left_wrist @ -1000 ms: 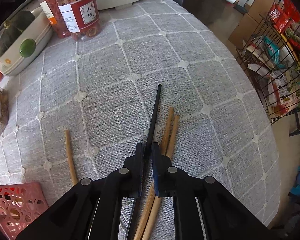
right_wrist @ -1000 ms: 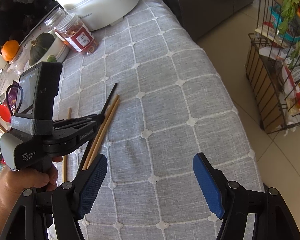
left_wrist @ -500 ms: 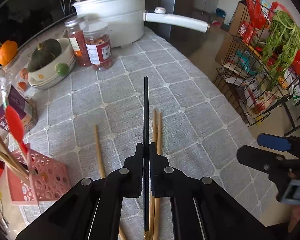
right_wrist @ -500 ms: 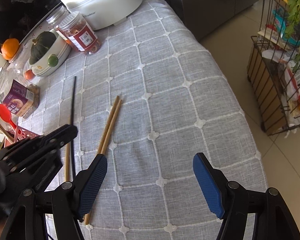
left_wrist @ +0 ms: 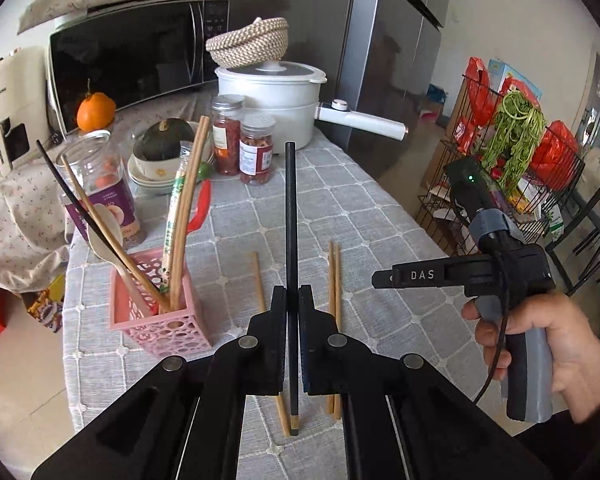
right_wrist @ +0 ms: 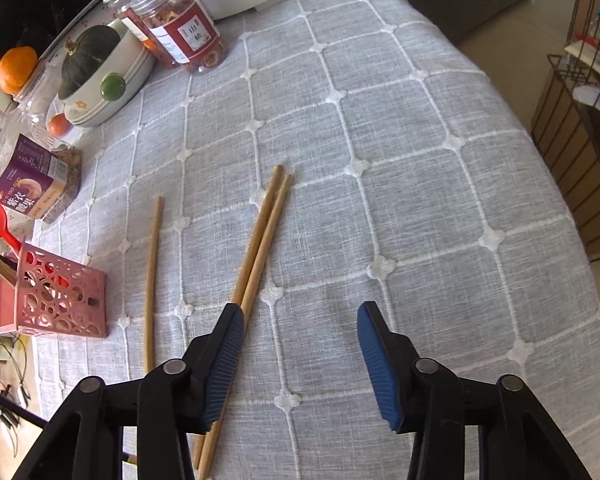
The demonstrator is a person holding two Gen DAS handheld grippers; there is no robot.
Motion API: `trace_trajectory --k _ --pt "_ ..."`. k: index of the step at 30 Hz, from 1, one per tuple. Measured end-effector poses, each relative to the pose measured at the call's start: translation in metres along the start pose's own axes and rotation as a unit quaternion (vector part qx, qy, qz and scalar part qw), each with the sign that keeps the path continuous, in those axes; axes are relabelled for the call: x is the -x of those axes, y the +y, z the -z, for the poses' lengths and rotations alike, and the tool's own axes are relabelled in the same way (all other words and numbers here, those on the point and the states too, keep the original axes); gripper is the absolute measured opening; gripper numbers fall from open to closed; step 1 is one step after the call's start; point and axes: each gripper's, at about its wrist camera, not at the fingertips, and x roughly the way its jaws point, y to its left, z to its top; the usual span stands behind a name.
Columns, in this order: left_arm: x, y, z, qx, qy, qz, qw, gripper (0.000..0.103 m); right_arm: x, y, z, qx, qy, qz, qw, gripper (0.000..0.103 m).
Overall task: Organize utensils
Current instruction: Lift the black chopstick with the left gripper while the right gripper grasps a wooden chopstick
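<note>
My left gripper [left_wrist: 293,294] is shut on a black chopstick [left_wrist: 290,208] and holds it raised above the table, pointing forward. A pink perforated utensil holder [left_wrist: 160,316] stands to its left with several chopsticks and spoons in it; it also shows in the right wrist view [right_wrist: 56,300]. A pair of wooden chopsticks [right_wrist: 260,236] and a single wooden chopstick [right_wrist: 152,276] lie on the grey tablecloth [right_wrist: 400,200]. My right gripper [right_wrist: 300,356] is open and empty, its left finger just over the pair's near end.
Two red-labelled jars [left_wrist: 256,154], a bowl with a green squash [left_wrist: 160,148], a purple-labelled jar [left_wrist: 108,196] and a white pot [left_wrist: 276,100] stand at the table's back. A wire rack [left_wrist: 516,152] with groceries stands to the right, off the table.
My left gripper has lifted the black chopstick off the table and tilted up toward level. My right gripper has moved lower and nearer to the wooden pair and narrowed its opening.
</note>
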Motion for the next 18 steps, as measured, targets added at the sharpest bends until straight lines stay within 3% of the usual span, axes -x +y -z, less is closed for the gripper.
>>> trace_trajectory --k 11,18 --pt "0.035 0.033 0.006 0.023 -0.026 0.012 0.9993 0.005 -0.042 0.014 -0.019 -0.018 0.021 0.001 1.0 0.03" --pt "0.029 0.048 0.006 0.04 -0.013 0.008 0.9991 0.005 -0.059 0.016 -0.023 -0.021 0.037 0.017 0.999 0.021"
